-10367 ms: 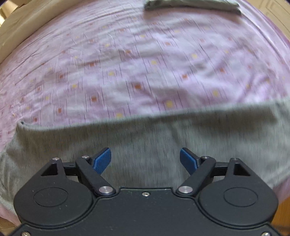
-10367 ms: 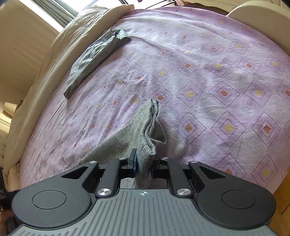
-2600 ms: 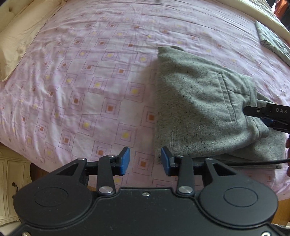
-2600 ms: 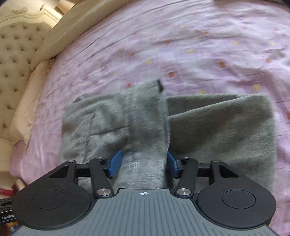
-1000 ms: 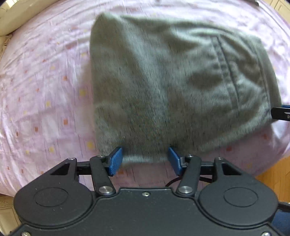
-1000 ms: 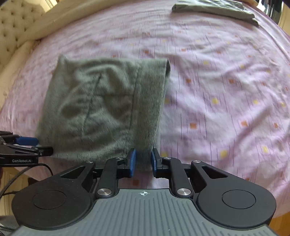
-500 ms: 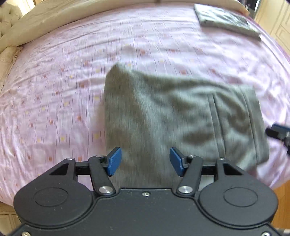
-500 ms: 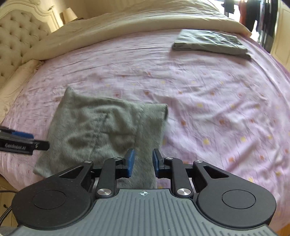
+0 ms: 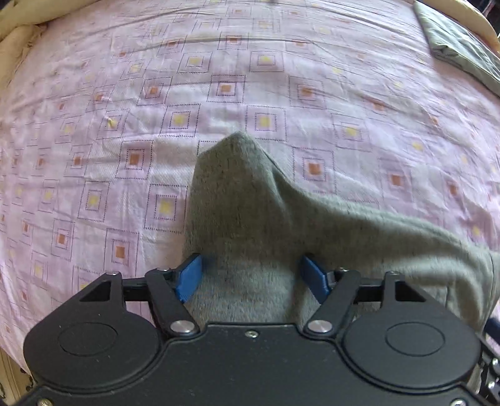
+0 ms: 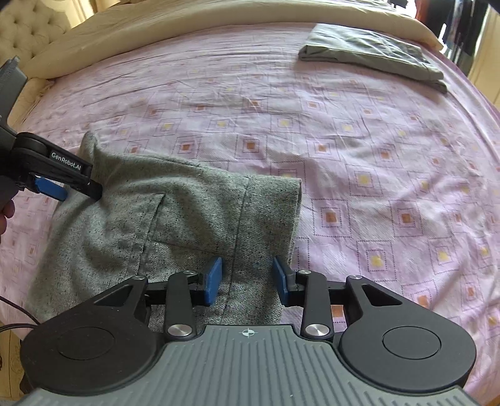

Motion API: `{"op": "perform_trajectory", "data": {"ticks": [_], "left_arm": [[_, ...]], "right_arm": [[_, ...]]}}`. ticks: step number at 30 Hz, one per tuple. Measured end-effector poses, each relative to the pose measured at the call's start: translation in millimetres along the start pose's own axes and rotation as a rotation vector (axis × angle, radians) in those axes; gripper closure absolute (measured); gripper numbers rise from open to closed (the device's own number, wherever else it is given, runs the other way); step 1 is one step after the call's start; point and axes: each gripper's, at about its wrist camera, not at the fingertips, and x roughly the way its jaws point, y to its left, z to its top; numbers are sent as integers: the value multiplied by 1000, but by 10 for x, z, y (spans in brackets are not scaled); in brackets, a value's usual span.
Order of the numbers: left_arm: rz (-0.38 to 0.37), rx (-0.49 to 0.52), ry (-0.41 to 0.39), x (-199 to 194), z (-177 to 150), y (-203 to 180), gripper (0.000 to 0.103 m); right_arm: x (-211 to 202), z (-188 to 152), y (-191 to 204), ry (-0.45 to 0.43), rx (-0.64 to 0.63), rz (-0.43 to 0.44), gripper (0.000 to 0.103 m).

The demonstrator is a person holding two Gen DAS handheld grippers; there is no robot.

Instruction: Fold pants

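The grey pants (image 10: 162, 218) lie folded into a thick rectangle on the purple patterned bed sheet (image 10: 359, 156), with a pocket seam on top. My right gripper (image 10: 247, 277) hovers over their near right edge. Its jaws are opening, with the cloth lying flat between the blue pads, and they are not pressing on it. In the right wrist view my left gripper (image 10: 75, 190) reaches in over the pants' left edge. In its own view the left gripper (image 9: 251, 278) stands wide and is still opening, with a raised hump of the pants (image 9: 250, 203) between the pads.
A second folded grey-green garment (image 10: 372, 56) lies at the far right of the bed, also seen as a garment (image 9: 462, 53) in the left wrist view. A cream duvet (image 10: 187, 25) and a tufted headboard (image 10: 34, 25) run along the back. A hand (image 10: 4, 215) and a cable (image 10: 15, 315) are at the left.
The right jaws have spread apart from nearly closed. The left gripper has slid in over the pants' left edge and its jaws have widened.
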Motion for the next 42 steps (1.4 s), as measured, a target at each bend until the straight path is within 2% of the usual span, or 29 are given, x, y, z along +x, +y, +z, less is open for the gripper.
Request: {"op": "perform_trajectory", "data": {"ticks": [6, 8, 10, 12, 13, 15, 18, 20, 23, 26, 31, 34, 35, 37, 40, 41, 42], "left_arm": [[1, 73, 26, 127, 102, -21, 19], [11, 93, 24, 155, 98, -14, 9], [-1, 103, 27, 203, 102, 24, 6], [-19, 94, 42, 240, 127, 82, 1], [-34, 87, 52, 245, 152, 120, 0], [-77, 75, 66, 275, 162, 198, 0], [-126, 81, 56, 218, 101, 318, 1], [-153, 89, 36, 124, 1, 422, 4], [-183, 72, -3, -44, -205, 618, 4], [-199, 60, -6, -104, -367, 791, 5], [-223, 98, 25, -37, -533, 801, 5], [-251, 73, 45, 73, -517, 773, 4], [-260, 57, 50, 111, -500, 769, 1], [-247, 40, 42, 151, -485, 736, 0], [-207, 73, 25, 156, -482, 620, 0], [-215, 76, 17, 169, -475, 587, 1], [-235, 69, 10, 159, -476, 596, 2]], "right_arm": [[52, -7, 7, 3, 47, -26, 65], [74, -2, 1, 5, 58, -32, 64], [87, 9, 3, 4, 73, -42, 59], [115, 21, -27, 13, 100, -60, 48], [137, 25, -60, 20, 129, -60, 46], [171, 18, -141, 34, 194, -53, 34], [220, -10, -285, 55, 286, -20, 26], [244, -34, -362, 62, 323, 13, 25], [258, -44, -402, 64, 323, 42, 23], [278, -45, -422, 66, 324, 63, 20], [283, -33, -419, 64, 335, 68, 20], [276, -43, -411, 56, 350, 98, 21], [284, -33, -397, 60, 353, 123, 24], [333, -7, -347, 85, 354, 197, 28], [378, 47, -259, 100, 322, 176, 28], [384, 49, -280, 98, 333, 185, 32], [374, 36, -321, 91, 358, 195, 44]]}}
